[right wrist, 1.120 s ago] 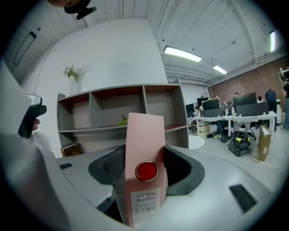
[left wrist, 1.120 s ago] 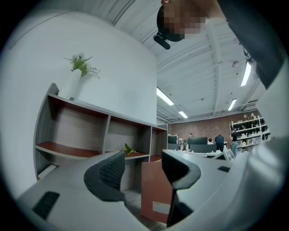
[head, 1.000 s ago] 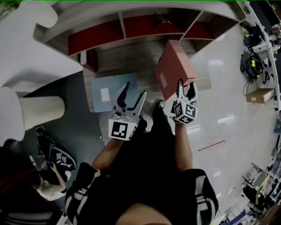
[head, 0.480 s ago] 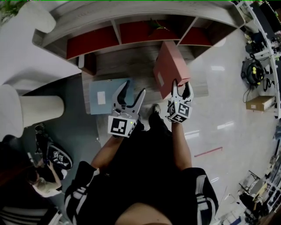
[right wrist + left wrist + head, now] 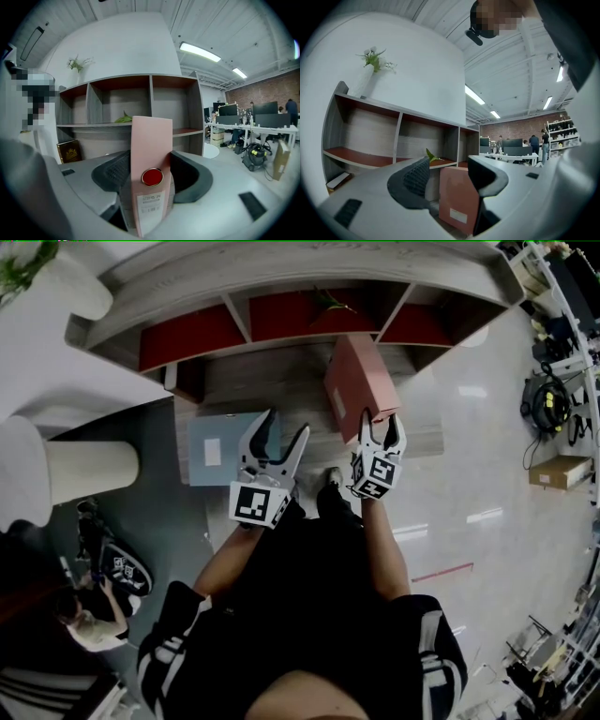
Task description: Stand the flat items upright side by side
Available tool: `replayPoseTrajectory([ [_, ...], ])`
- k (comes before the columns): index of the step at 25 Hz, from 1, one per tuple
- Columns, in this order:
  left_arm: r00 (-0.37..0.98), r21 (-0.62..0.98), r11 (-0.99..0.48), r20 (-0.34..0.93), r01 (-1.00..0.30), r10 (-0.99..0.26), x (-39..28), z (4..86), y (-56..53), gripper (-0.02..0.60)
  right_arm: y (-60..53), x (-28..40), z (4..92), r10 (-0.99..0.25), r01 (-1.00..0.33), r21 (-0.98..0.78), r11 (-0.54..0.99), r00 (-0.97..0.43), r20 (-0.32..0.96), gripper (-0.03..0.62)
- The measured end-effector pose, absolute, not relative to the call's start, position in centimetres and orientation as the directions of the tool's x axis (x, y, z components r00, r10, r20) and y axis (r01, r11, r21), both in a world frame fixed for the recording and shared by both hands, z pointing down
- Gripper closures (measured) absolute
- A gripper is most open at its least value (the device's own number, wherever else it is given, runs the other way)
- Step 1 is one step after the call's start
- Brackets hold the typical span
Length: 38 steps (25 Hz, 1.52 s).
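Pink box (image 5: 356,381), clamped upright in the right tongs (image 5: 382,418), faces the shelf (image 5: 281,282) ahead, while the blue box (image 5: 217,432) lies flat just left of the empty, spread left tongs (image 5: 287,423).

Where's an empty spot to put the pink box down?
The wood ledge is bare between the blue box and the pink box, in front of the red cubbies. The left part is crowded: the blue box lies flat there, with the left gripper at its edge.
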<state>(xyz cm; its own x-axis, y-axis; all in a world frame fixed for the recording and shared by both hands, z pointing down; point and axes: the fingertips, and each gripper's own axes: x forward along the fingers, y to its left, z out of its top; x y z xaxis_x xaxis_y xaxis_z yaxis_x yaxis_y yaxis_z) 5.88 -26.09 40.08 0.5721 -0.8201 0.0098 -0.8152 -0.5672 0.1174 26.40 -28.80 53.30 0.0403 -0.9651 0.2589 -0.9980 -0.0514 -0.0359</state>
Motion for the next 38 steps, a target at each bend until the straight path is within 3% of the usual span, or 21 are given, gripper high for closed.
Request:
replayPoseTrajectory([
  [25,0.502,0.091,-0.499,0.015,-0.862,-0.865,5.9,39.2,-30.5,0.334,-35.9,26.8,56.5,-0.936,-0.999,0.015,-0.052,0.054,0.347,0.319],
  [32,0.474,0.089,-0.471,0.023,-0.878,-0.88,5.0,39.4,-31.8,0.403,-36.7,27.0,56.4,-0.938,-0.997,0.007,-0.073,0.071,0.339,0.316],
  [38,0.447,0.093,-0.442,0.031,-0.892,-0.894,4.8,39.8,-32.7,0.499,-36.7,26.3,56.6,-0.936,-0.997,0.013,-0.075,0.074,0.343,0.315],
])
